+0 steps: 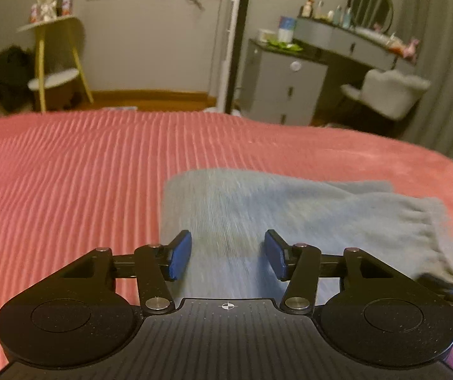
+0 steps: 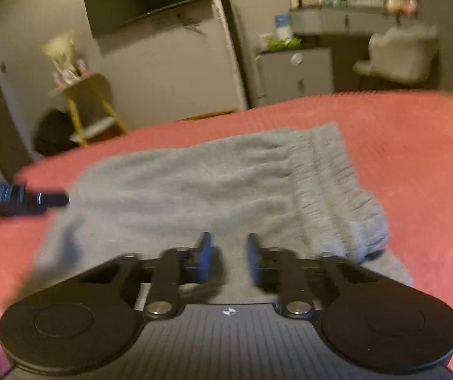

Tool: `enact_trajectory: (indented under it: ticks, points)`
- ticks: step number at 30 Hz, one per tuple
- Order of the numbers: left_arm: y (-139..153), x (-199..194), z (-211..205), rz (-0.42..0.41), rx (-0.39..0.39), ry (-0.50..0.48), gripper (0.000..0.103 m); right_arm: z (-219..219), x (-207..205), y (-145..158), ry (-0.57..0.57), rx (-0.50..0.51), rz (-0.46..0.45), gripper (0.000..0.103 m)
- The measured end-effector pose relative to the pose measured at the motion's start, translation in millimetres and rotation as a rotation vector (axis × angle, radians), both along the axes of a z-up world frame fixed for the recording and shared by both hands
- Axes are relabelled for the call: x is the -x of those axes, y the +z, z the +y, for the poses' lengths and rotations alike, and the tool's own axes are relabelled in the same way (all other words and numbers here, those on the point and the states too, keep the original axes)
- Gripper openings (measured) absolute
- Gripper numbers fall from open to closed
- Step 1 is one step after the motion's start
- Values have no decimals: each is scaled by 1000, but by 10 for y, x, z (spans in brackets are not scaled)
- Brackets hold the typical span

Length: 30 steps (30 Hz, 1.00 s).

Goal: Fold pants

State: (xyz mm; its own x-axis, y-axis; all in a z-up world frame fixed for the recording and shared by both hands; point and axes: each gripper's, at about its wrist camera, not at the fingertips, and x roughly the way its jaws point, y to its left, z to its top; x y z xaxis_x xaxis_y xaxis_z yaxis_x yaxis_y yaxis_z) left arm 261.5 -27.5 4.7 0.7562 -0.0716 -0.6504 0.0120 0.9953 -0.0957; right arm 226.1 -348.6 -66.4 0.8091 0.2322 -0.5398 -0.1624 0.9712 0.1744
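Around the folded grey pants (image 1: pixel 258 209) the pink bed cover (image 1: pixel 68 174) lies bare: wide room to their left and beyond them toward the foot of the bed. My left tool (image 1: pixel 228 255) hangs over their near edge with a gap between its pads. My right tool (image 2: pixel 229 258) crowds the near right side of the pants.

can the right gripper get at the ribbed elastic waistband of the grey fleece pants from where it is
Probably yes. The waistband lies just ahead and right of the right gripper, whose jaws stand apart with nothing between, and only grey pants lie across the way.
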Motion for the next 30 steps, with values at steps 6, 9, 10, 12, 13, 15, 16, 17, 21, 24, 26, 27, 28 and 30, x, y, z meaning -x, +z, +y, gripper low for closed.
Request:
enact_trajectory:
  ticks: [6, 9, 10, 12, 13, 15, 16, 17, 21, 24, 26, 27, 28, 30]
  points:
    - [-289, -412, -113, 35, -125, 123, 83, -141, 22, -147, -57, 8, -102, 0]
    - [-271, -276, -45, 31, -94, 142, 84, -25, 144, -246, -18, 126, -164, 0]
    - [-237, -173, -20, 28, -80, 133, 80, 0, 162, -227, -7, 156, -176, 0]
    - [-158, 71, -19, 19, -51, 109, 77, -16, 195, -205, 5, 143, -170, 0]
    - [-122, 214, -14, 15, -34, 101, 77, -29, 214, -178, 1, 123, -151, 3]
    - [-131, 552, -17, 24, 11, 70, 77, 6, 244, -68, 9, 96, -137, 13]
    - [-162, 688, -16, 28, 28, 65, 77, 30, 320, -39, 22, 86, -147, 24]
    - [-195, 817, -10, 27, 33, 73, 78, 64, 394, -18, 48, 82, -151, 29]
    - [-246, 1198, 75, 45, 64, 127, 78, 207, 504, -35, 158, 105, -55, 34]
    - [-213, 1337, 175, 83, 100, 125, 81, 165, 580, 22, 146, 90, -32, 34]
    - [-201, 1398, 232, 105, 86, 136, 81, 60, 635, 42, 131, 16, -3, 34]
    - [-184, 1448, 282, 113, 103, 150, 81, -9, 664, 48, 124, -30, 12, 34]
    - [-165, 1502, 335, 120, 135, 163, 80, -80, 681, 53, 110, -74, 25, 34]
    - [-137, 1624, 402, 129, 213, 178, 80, -223, 686, 38, 72, -198, 66, 36]
